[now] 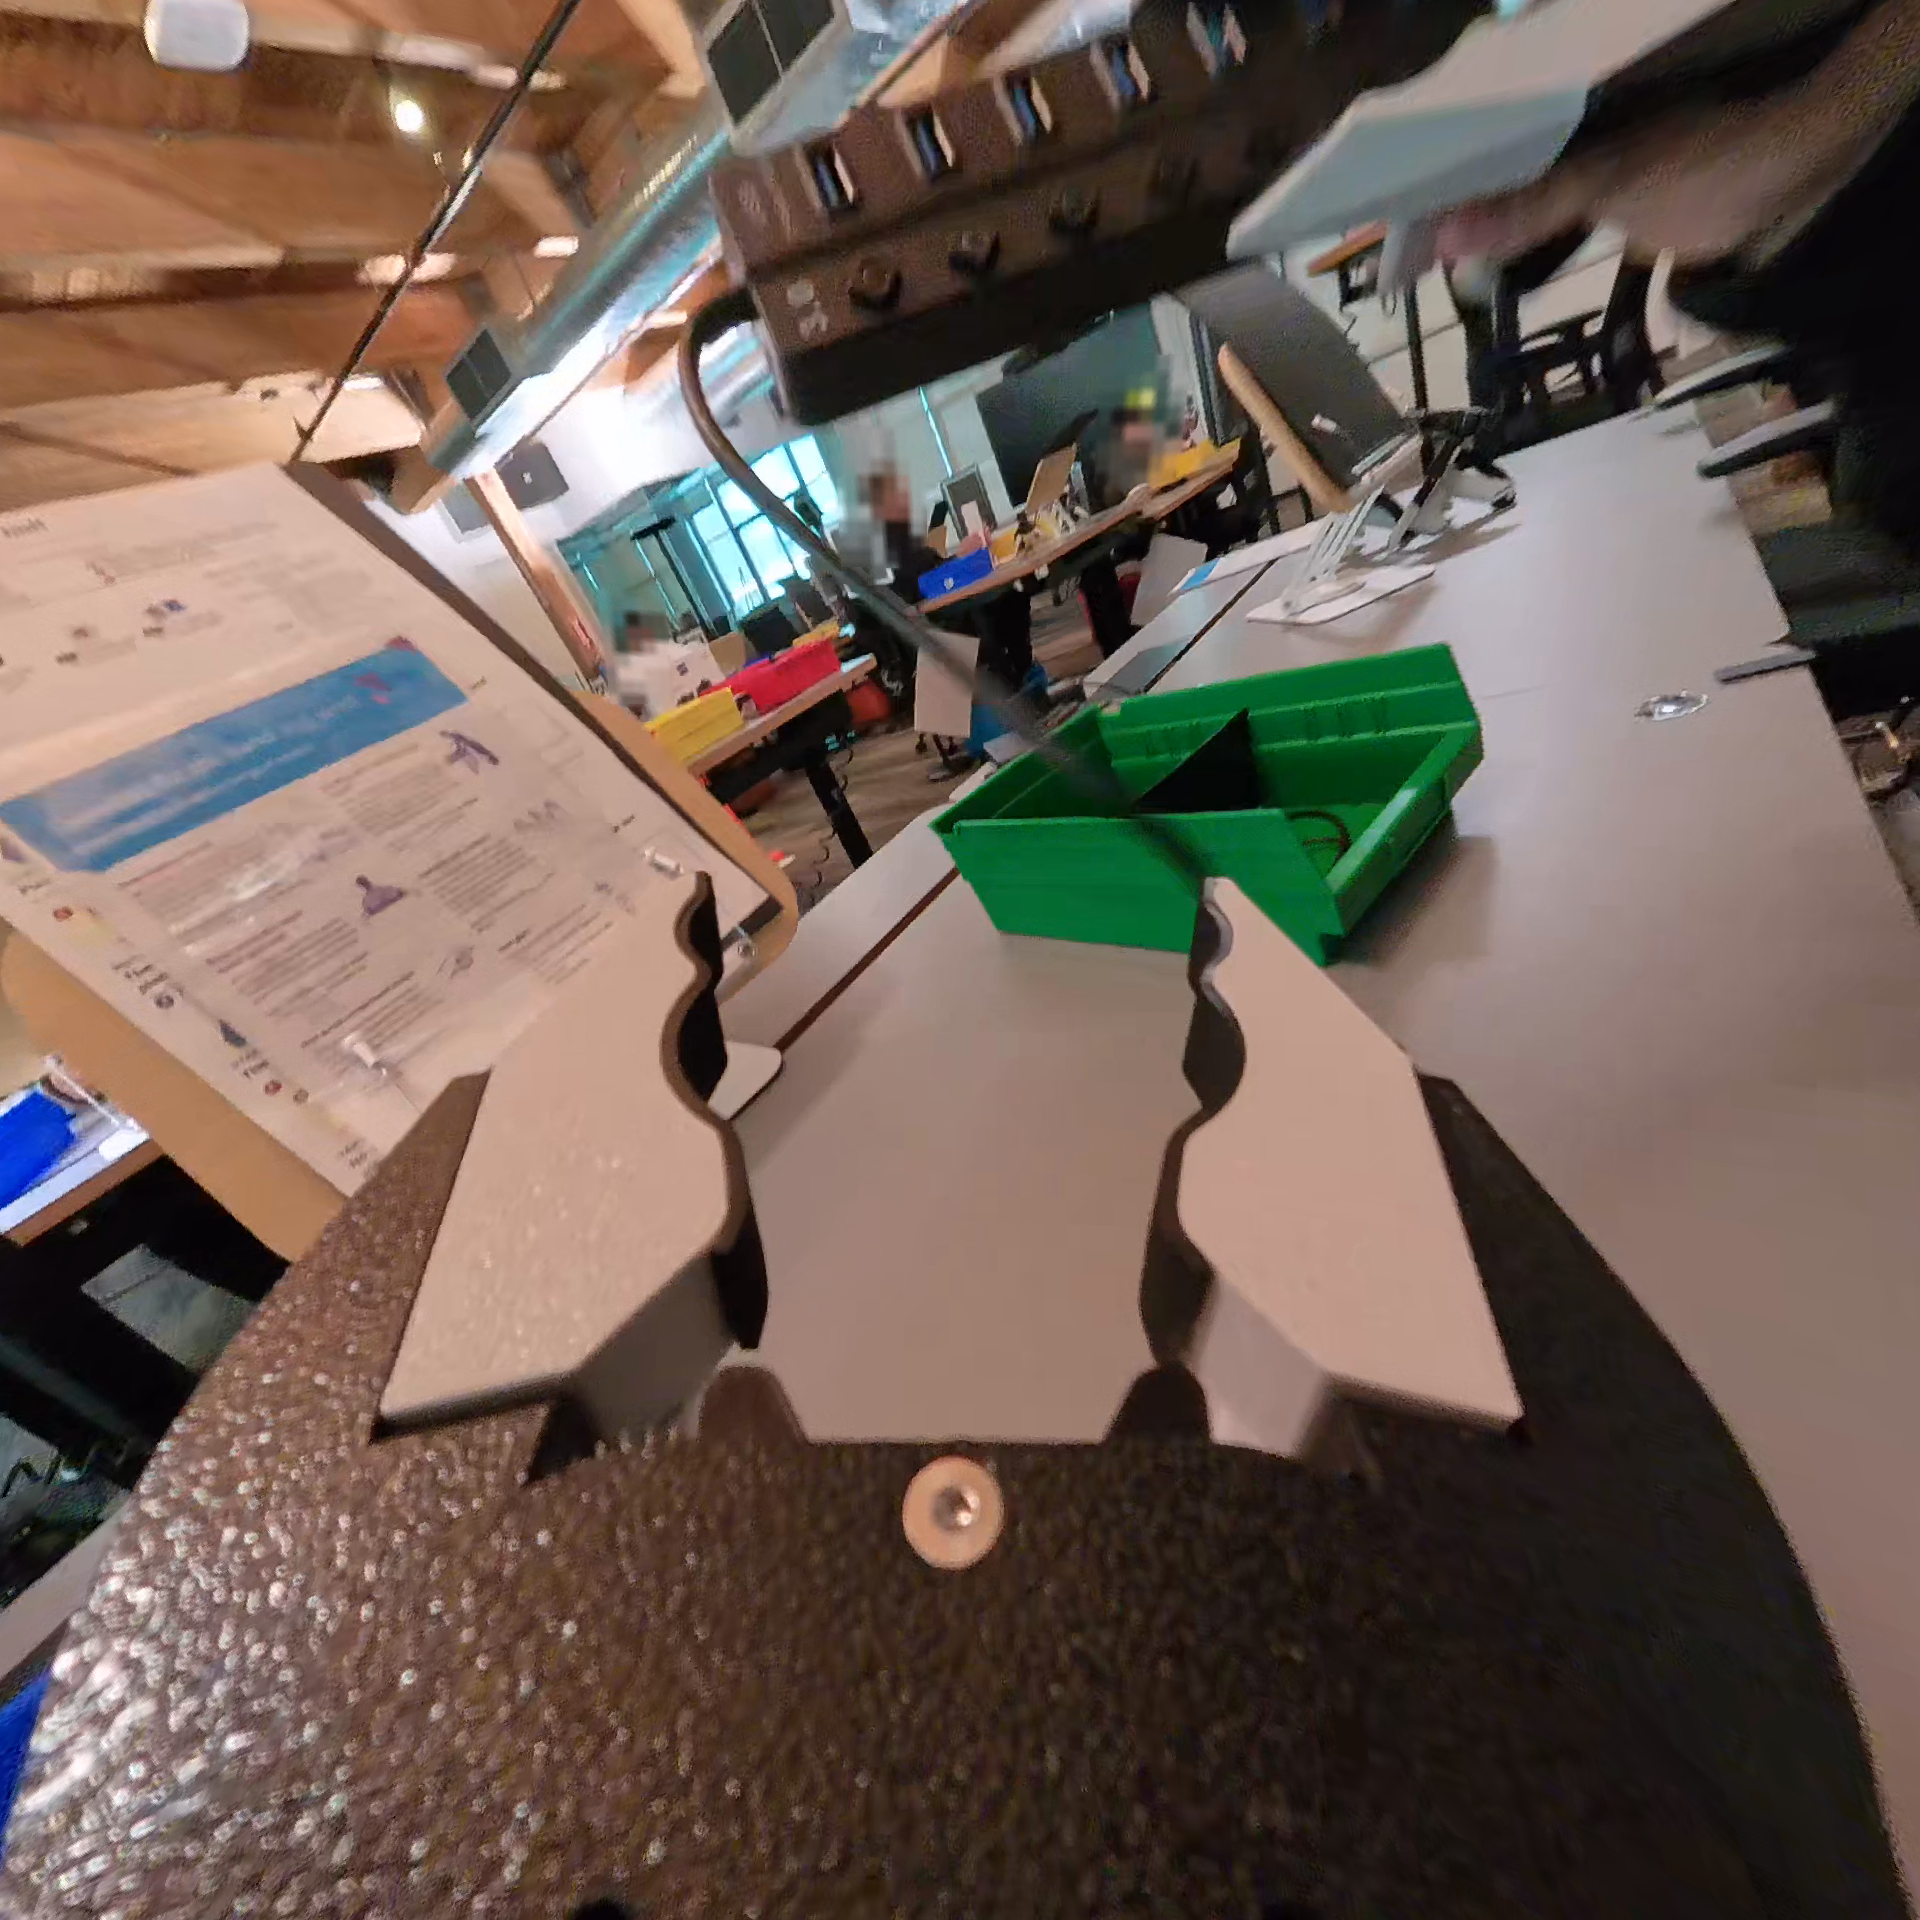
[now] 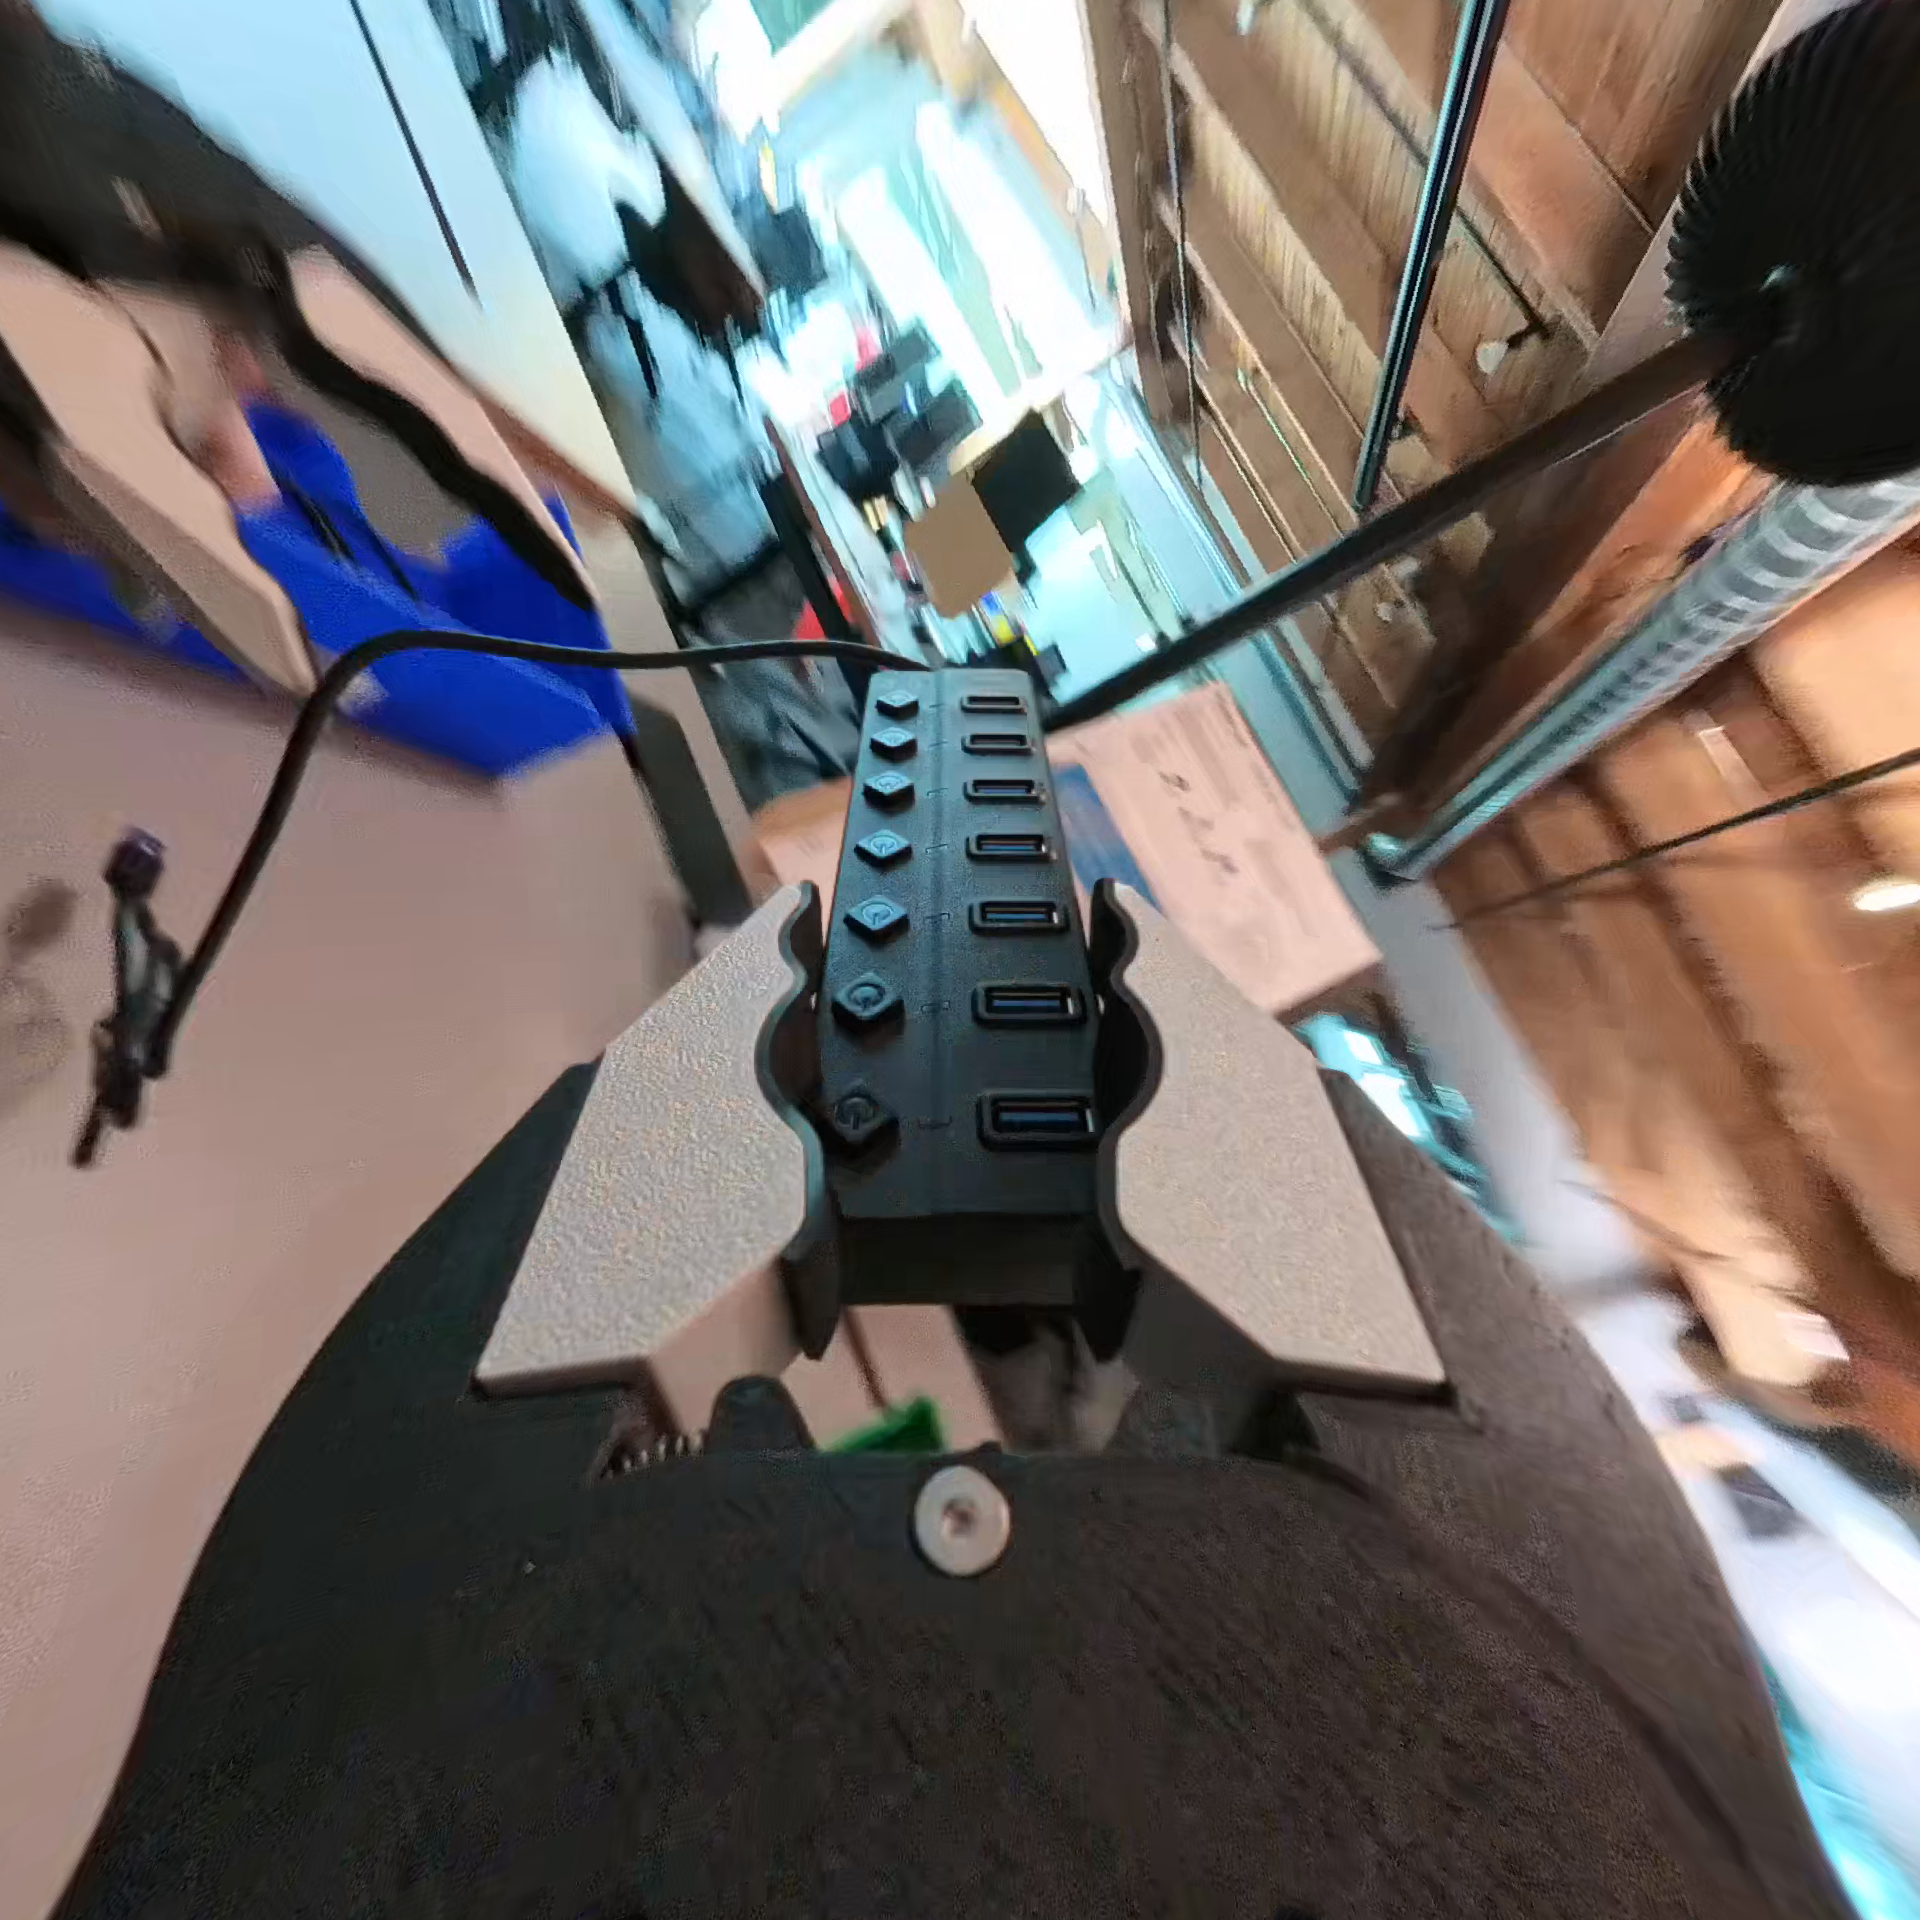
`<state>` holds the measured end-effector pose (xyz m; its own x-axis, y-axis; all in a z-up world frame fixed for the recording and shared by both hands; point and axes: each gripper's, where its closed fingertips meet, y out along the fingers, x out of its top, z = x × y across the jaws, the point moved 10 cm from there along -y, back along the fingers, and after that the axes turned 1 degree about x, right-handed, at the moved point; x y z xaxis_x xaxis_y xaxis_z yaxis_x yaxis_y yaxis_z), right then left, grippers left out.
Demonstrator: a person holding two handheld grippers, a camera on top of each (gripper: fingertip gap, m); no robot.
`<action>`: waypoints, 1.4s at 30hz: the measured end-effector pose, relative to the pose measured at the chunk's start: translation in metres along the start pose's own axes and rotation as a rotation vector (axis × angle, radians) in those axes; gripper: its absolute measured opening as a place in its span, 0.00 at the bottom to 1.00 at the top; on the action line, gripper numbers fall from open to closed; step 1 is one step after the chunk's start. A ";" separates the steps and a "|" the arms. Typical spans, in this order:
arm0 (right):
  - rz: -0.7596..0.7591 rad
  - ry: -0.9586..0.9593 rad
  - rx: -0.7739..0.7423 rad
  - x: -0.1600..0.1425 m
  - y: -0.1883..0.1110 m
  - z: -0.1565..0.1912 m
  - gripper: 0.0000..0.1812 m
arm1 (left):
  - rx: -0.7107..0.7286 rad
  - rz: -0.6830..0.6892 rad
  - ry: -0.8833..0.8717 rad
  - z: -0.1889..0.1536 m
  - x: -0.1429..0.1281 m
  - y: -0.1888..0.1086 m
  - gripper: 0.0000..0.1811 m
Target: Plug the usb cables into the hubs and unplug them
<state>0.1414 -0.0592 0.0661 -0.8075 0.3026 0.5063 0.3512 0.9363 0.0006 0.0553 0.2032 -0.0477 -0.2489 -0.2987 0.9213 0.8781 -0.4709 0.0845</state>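
Right wrist view gives me what the other cannot: my right gripper [image 2: 951, 1049] clamped on the black USB hub [image 2: 951, 935] at frame centre, its row of buttons left, empty blue ports right, its cable [image 2: 270, 790] looping toward the left edge. In the left wrist view the same hub [image 1: 977, 197] hangs blurred along the upper edge, well above the table [image 1: 1610, 987], its cable [image 1: 935, 655] trailing into the green bin [image 1: 1226, 821] at centre. My left gripper [image 1: 956, 997] stands apart, holding nothing, low over the table
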 end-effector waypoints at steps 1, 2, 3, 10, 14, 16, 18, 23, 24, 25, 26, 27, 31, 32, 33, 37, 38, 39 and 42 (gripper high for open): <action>0.066 -0.100 -0.012 0.003 0.000 -0.006 0.28 | -0.003 0.014 -0.009 0.001 -0.004 0.001 0.49; 0.128 -0.188 -0.016 0.005 0.002 -0.012 0.28 | 0.002 0.026 -0.024 0.003 -0.007 0.002 0.49; 0.178 -0.266 -0.018 0.005 0.003 -0.017 0.28 | 0.010 0.032 -0.036 0.004 -0.010 0.002 0.49; 0.484 -0.580 -0.053 -0.029 0.009 -0.070 0.28 | 0.014 0.085 -0.061 0.007 -0.023 0.006 0.48; 0.610 -0.705 -0.133 -0.047 0.002 -0.106 0.28 | 0.013 0.087 -0.068 0.009 -0.026 0.005 0.48; 0.647 -0.725 -0.175 -0.050 -0.003 -0.126 0.28 | 0.012 0.092 -0.077 0.009 -0.028 0.005 0.48; 0.682 -0.725 -0.220 -0.052 -0.008 -0.147 0.28 | 0.011 0.092 -0.086 0.010 -0.030 0.006 0.47; 0.766 -0.701 -0.251 -0.066 -0.022 -0.187 0.28 | -0.008 0.107 -0.102 0.009 -0.035 0.009 0.47; 0.781 -0.681 -0.236 -0.072 -0.024 -0.190 0.28 | -0.009 0.107 -0.101 0.008 -0.035 0.010 0.47; 0.794 -0.651 -0.200 -0.079 -0.024 -0.189 0.28 | -0.011 0.109 -0.099 0.008 -0.035 0.010 0.47; 0.801 -0.635 -0.171 -0.089 -0.024 -0.186 0.28 | -0.015 0.113 -0.099 0.007 -0.035 0.011 0.47; 0.819 -0.634 -0.146 -0.101 -0.022 -0.181 0.28 | -0.020 0.115 -0.098 0.006 -0.036 0.011 0.47; 0.892 -0.620 0.011 -0.162 -0.012 -0.146 0.28 | -0.040 0.123 -0.101 0.003 -0.037 0.014 0.47; 0.891 -0.578 0.051 -0.177 -0.009 -0.136 0.28 | -0.043 0.129 -0.099 0.002 -0.038 0.014 0.47; 0.872 -0.521 0.087 -0.191 -0.006 -0.126 0.28 | -0.047 0.132 -0.097 0.002 -0.039 0.014 0.47; 0.860 -0.252 0.212 -0.245 0.009 -0.087 0.28 | -0.059 0.145 -0.106 0.002 -0.043 0.015 0.47; 0.885 -0.204 0.248 -0.259 0.013 -0.077 0.28 | -0.062 0.150 -0.110 0.002 -0.045 0.016 0.47; 0.911 -0.162 0.297 -0.273 0.016 -0.066 0.28 | -0.067 0.156 -0.114 0.001 -0.047 0.017 0.46; 0.964 -0.050 0.416 -0.312 0.026 -0.038 0.28 | -0.082 0.185 -0.114 0.001 -0.054 0.019 0.46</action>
<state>0.4198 -0.1361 -0.0592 -0.2940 0.9507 0.0986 0.6731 0.2792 -0.6849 0.0858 0.2108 -0.0955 -0.0349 -0.2932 0.9554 0.8673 -0.4839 -0.1168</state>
